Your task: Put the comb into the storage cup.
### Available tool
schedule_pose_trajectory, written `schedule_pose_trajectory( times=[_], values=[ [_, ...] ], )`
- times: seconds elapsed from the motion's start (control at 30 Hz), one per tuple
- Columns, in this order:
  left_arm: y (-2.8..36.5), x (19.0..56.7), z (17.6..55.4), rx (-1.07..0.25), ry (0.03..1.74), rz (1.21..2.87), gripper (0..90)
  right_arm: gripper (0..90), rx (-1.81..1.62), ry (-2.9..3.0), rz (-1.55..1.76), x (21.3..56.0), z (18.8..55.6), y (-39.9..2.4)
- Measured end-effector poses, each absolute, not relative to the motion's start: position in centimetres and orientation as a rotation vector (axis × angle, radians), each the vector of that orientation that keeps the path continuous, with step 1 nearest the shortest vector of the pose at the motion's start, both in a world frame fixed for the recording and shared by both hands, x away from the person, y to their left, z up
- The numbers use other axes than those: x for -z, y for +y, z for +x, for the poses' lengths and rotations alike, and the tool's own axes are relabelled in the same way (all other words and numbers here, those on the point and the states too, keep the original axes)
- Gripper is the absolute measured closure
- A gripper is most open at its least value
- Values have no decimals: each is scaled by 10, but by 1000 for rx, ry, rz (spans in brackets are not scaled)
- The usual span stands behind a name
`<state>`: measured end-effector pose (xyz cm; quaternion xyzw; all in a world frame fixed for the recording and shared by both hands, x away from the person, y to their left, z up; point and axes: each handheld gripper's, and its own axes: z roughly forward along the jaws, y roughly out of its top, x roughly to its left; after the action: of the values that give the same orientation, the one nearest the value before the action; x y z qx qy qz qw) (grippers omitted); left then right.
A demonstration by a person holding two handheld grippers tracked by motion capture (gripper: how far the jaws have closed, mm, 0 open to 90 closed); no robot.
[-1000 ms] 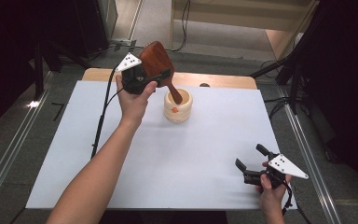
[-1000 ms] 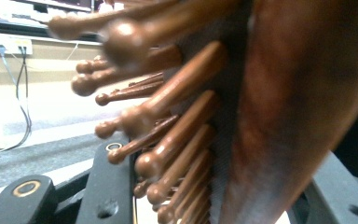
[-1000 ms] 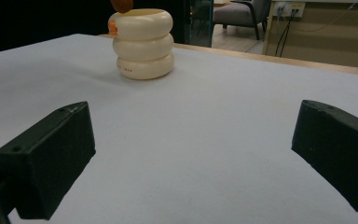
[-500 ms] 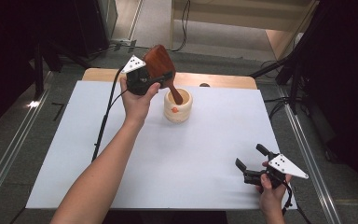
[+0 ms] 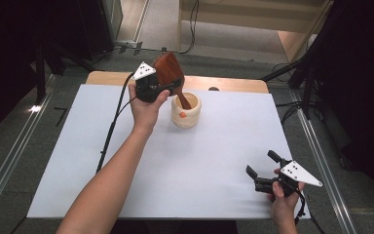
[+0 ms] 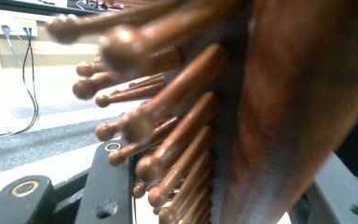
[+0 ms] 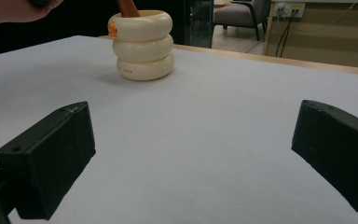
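Table [image 5: 102, 161]: white-topped, wood edge showing along the far side, upper centre of the high view. Serves as the work surface; most of it lies bare.

Cup [image 5: 185, 110]: cream, ribbed in three stacked rings, small orange mark on its side. Stands upright just above the middle of the high view; in the right gripper view it sits upper left of centre [image 7: 142, 44]. Appears to act as a holder.

Brush [image 5: 169, 72]: dark reddish wood, paddle head with round-tipped wooden pins. Head up, upper centre of the high view, tilted toward the left; its handle slants down into the cup's mouth. In the left gripper view the pins and head [image 6: 279, 107] crowd the frame at very close range, blurred.

Left gripper [image 5: 168, 89]: held in the left hand [image 5: 146, 105] just left of the cup, upper centre. Jaws are closed on the brush near where head meets handle, one jaw each side. Judged: gripped at the neck so the handle can slide in or out of the cup; which way I cannot tell.

Right gripper [image 5: 262, 166]: lower right of the high view, low over the table, well apart from the cup. Jaws spread wide, nothing between them [image 7: 191, 154]; pointed toward the cup. Judged: parked out of the way, idle.
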<state>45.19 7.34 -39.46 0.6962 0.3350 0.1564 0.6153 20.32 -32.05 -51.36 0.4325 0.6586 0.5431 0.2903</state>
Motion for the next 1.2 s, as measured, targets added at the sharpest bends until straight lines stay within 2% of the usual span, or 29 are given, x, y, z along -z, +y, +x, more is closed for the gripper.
schedule_pose_trajectory(
  times=[1.2],
  values=[
    [64, 428, 456, -345, 856, 1610, 520, 0, -1442, 1757, 1150, 514, 204, -320]
  ],
)
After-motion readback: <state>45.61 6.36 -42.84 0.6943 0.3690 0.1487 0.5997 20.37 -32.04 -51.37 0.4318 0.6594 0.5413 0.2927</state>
